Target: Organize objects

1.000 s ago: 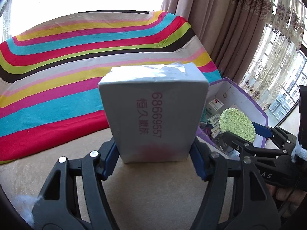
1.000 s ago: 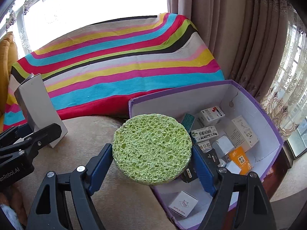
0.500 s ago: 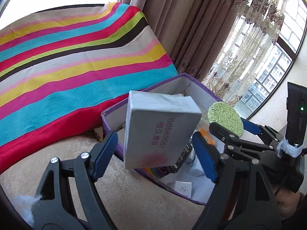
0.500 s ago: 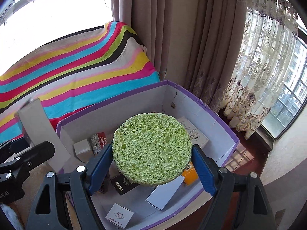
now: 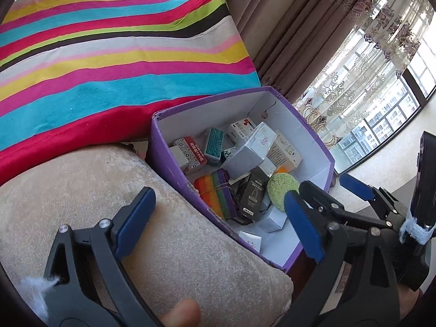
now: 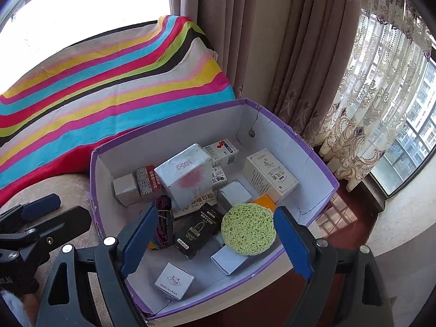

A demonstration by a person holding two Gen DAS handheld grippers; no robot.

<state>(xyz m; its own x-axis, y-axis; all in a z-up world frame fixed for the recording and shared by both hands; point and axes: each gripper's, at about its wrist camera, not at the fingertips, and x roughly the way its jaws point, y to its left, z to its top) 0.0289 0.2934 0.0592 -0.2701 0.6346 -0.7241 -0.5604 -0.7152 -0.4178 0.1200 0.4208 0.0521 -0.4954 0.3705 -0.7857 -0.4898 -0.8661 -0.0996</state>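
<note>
Left claw [image 5: 218, 218] spread wide with nothing between its blue pads, right claw [image 6: 215, 238] likewise parted and empty, both angled downward, side by side

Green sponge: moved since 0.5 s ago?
Yes. The green sponge has left the open right gripper and dropped into the purple box, now lying beside the black carton.

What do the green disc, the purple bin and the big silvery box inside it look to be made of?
Green disc: porous sponge, probably cellulose, matte, with open irregular pores.
Purple bin: cardboard, purple outside and plain white inside; a wall crack and frayed rim suggest paperboard.
Silvery box: likely a paper carton with a glossy, foil-like or film-wrapped skin, judging by wrinkled reflections; which one is unclear.
</note>
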